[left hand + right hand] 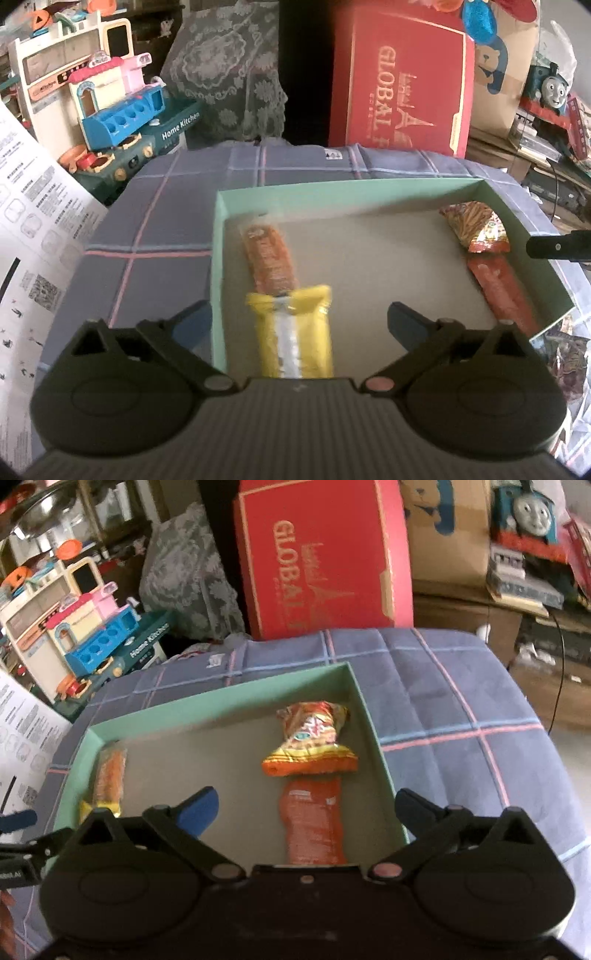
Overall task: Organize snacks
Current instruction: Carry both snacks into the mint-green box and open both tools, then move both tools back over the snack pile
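Both the left gripper [299,317] and right gripper [306,805] hover wide-fingered, empty, over the shallow mint-green cardboard box [332,197] holding four snack packets.

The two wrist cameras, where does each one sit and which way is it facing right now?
Left wrist: on the left tongs, angled down into the left part of the green box, over the yellow packet and orange bar; its open fingers show, plus a tip of the right tongs.
Right wrist: on the right tongs, angled down over the box's right part, above the red packet and crinkled snack bag; its open fingers show.
Shared: the box, all four snacks, the checked cloth, the red carton.
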The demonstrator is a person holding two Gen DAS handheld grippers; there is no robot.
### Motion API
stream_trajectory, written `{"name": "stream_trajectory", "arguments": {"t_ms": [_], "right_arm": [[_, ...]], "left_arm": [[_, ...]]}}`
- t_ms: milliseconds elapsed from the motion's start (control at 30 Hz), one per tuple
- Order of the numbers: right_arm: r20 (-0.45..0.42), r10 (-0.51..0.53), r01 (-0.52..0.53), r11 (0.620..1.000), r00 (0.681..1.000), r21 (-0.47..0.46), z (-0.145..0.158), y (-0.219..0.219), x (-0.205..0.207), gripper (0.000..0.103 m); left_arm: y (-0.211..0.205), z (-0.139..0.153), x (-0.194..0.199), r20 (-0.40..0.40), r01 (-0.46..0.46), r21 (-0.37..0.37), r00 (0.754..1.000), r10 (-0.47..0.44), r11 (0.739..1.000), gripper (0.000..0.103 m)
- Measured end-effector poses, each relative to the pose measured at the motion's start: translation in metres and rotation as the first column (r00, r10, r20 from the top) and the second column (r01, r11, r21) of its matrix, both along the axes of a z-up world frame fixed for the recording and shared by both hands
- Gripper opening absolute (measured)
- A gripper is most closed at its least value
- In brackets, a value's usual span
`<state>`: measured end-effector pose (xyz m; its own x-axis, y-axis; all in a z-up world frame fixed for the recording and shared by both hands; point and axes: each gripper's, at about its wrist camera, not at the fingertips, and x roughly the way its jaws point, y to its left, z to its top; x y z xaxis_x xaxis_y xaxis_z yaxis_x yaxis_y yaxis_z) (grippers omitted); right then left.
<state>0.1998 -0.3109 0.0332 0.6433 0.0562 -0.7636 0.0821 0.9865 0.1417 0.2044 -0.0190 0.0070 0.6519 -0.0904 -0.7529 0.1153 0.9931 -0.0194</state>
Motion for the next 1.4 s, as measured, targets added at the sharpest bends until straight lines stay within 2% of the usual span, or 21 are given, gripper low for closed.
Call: {"name": "stream_trajectory", "arguments": {"t_ms": [200, 533, 800, 1133, 1400], "right_arm": [[0.025, 0.024, -0.023, 0.999, 0.999, -0.030, 0.018, 0.010, -0.016, 0.103], [0.051, 0.012, -0.012, 1.000, 0.999, 0.003, 0.038, 0.008, -0.068, 0.103], [0.084, -0.004, 0.002, 1.000, 0.996, 0.024, 0.048, -0.005, -0.120, 0.103], [0.022, -0.028, 0.026, 0.997, 0.999, 0.079, 0.017, -0.020, -0.164, 0.103], [-0.002, -0.071, 0.070, 0.986, 0.997, 0.151, -0.008, -0.040, -0.186, 0.103]], "left_arm": [[-0.002, 0.015, -0.018, 0.018, -0.004, -0.009, 1.000, 0.004, 1.000, 0.103], [-0.002, 0.038, -0.061, 0.057, 0.016, -0.006, 0.998, -0.016, 1.000, 0.103], [-0.005, 0.031, -0.097, 0.031, 0.037, -0.005, 0.999, -0.037, 0.999, 0.103], [-0.030, 0.001, -0.135, -0.053, 0.100, 0.009, 0.994, -0.099, 0.995, 0.103], [-0.083, -0.016, -0.156, -0.090, 0.248, 0.049, 0.966, -0.243, 0.968, 0.103]]}}
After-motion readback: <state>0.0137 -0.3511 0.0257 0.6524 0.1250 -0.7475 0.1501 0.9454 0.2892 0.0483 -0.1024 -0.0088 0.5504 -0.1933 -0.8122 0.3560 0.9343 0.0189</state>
